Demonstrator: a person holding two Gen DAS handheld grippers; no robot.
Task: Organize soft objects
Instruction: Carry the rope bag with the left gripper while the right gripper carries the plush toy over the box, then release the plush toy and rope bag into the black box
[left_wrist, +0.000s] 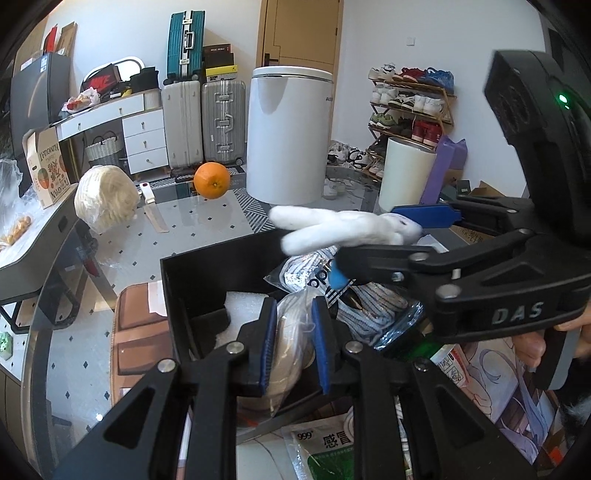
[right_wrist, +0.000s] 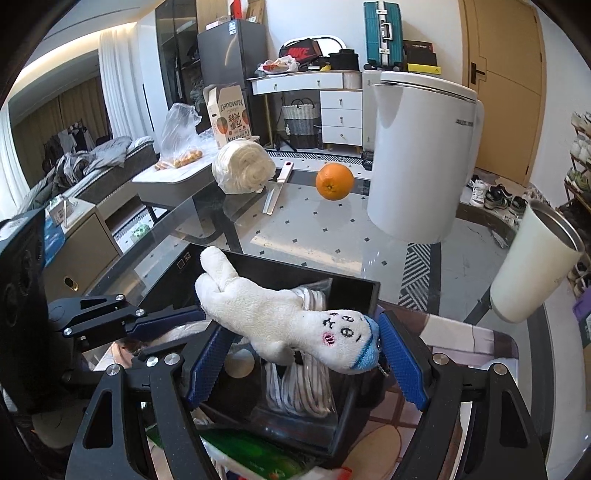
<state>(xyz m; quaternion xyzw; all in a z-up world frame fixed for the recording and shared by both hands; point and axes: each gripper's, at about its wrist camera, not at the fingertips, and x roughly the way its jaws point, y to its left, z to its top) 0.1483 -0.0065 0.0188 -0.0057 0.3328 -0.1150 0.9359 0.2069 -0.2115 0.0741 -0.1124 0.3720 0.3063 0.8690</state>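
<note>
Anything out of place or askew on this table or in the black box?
A bare knife lies loose on the glass table beside an orange, odd among soft things. The white plush toy lies slanted between the right gripper's jaws, over the black box.

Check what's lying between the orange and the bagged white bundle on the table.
A white-handled knife lies flat on the glass table between the bagged white bundle and the orange, touching neither. Both wrist views show it.
</note>
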